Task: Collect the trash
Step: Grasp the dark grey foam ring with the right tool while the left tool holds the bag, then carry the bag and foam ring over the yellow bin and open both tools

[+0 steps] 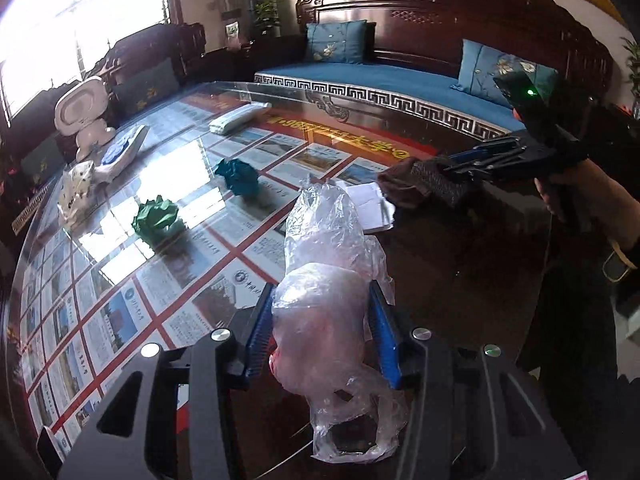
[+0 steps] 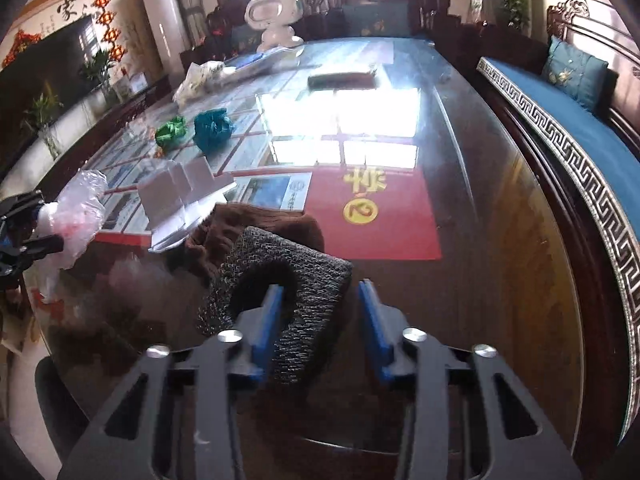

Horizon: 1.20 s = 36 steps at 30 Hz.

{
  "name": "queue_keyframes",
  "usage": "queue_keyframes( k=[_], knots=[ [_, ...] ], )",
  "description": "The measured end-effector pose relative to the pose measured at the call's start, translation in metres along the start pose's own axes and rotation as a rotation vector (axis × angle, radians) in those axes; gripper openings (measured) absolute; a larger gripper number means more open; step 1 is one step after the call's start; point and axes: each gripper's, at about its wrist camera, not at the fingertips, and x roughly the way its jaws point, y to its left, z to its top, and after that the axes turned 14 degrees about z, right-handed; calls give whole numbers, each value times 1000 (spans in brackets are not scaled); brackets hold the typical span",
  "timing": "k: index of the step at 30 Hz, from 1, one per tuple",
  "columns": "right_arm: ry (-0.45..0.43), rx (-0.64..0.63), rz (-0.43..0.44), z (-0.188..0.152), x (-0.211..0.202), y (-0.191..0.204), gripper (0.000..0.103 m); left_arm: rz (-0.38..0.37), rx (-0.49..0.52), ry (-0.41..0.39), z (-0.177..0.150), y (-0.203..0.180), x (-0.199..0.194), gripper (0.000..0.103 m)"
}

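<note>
The left gripper [image 1: 324,324] is clamped around a crumpled clear plastic bag [image 1: 328,264], lifted off the glass table [image 1: 460,280]. The right gripper [image 2: 318,320] has a grey-and-brown knitted sock [image 2: 280,280] between its jaws — the left pad sits inside the cuff, though whether the pair pinch it is unclear. Still uncollected: a green paper wad [image 1: 158,216], a teal paper wad [image 1: 238,176] and folded white paper [image 1: 370,204].
</note>
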Motion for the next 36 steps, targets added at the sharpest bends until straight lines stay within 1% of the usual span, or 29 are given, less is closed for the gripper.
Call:
queue_keyframes(
  k=[1, 2, 3, 6, 9, 12, 15, 17, 20, 24, 26, 28, 30, 32, 33, 34, 36],
  knots=[
    [2, -11, -11, 0, 0, 2, 24, -4, 6, -1, 0, -3, -1, 46],
    [-3, -13, -14, 0, -1, 2, 24, 8, 12, -15, -1, -6, -4, 46],
    [-16, -7, -3, 0, -5, 2, 23, 17, 26, -39, -1, -11, -8, 46],
    [-50, -11, 22, -4, -20, 7, 23, 3, 36, -67, -1, -18, -18, 46],
    [-80, -48, 35, -11, -40, 21, 23, -11, 58, -71, -3, -27, -29, 46],
    [-106, -96, 70, -22, -65, 43, 23, -29, 73, -64, -8, -38, -41, 46],
    [-107, -145, 117, -41, -88, 69, 23, -48, 85, -49, -18, -51, -54, 46],
    [-105, -142, 161, -52, -99, 81, 23, -51, 102, -48, -25, -61, -64, 46],
    [-108, -164, 226, -69, -120, 104, 23, -64, 140, -39, -42, -83, -82, 46],
    [-94, -214, 249, -91, -134, 133, 23, -87, 153, -21, -63, -106, -101, 46],
    [-74, -230, 271, -106, -137, 147, 23, -105, 153, -13, -77, -119, -110, 46],
    [-52, -229, 271, -125, -139, 158, 23, -125, 149, -5, -91, -131, -117, 46],
    [-36, -229, 303, -140, -139, 164, 23, -157, 142, 23, -107, -144, -119, 47],
    [-13, -230, 318, -157, -137, 173, 23, -171, 152, 51, -124, -158, -117, 47],
    [1, -235, 312, -169, -134, 177, 23, -194, 155, 80, -137, -167, -114, 46],
    [9, -236, 307, -176, -132, 179, 23, -201, 156, 88, -143, -173, -112, 47],
    [35, -223, 318, -194, -126, 180, 23, -243, 142, 119, -159, -185, -106, 46]
  ],
)
